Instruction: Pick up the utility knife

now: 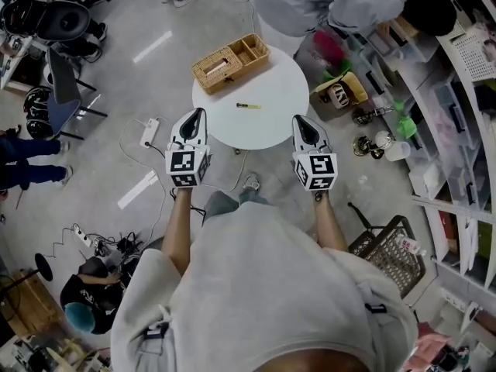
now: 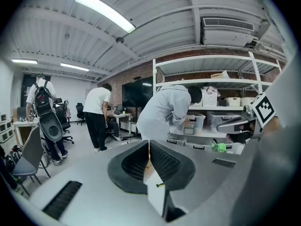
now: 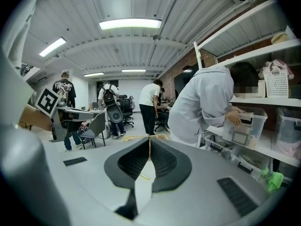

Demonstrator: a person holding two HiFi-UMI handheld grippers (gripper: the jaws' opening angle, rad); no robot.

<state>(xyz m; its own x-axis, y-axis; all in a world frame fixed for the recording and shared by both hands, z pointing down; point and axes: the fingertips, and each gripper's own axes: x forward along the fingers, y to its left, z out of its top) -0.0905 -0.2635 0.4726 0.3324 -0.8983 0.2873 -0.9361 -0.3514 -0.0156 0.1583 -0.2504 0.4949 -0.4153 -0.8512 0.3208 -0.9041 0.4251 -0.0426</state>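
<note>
The utility knife (image 1: 248, 105) lies flat and alone near the middle of the round white table (image 1: 275, 126), in the upper centre of the head view, with both grippers short of the table's near edge and well apart from it. The left gripper (image 1: 201, 113) is clenched on nothing, its jaws meeting at the tips, and the right gripper (image 1: 297, 119) is likewise clenched and empty. The main risk is that jaws left together would only nudge the thin, low knife across the smooth top, perhaps toward the wicker basket (image 1: 240, 70) that overhangs the table's upper-left rim, or off the edge; a shallow pinch on so flat a handle could also slip. Nothing stands between the grippers and the knife. A person in a grey top (image 1: 310, 2) bends at the shelving (image 1: 457, 130) just beyond the table at upper right, close enough to bump it, and a power strip (image 1: 149, 132) with loose cables lies on the floor to the table's left.
</note>
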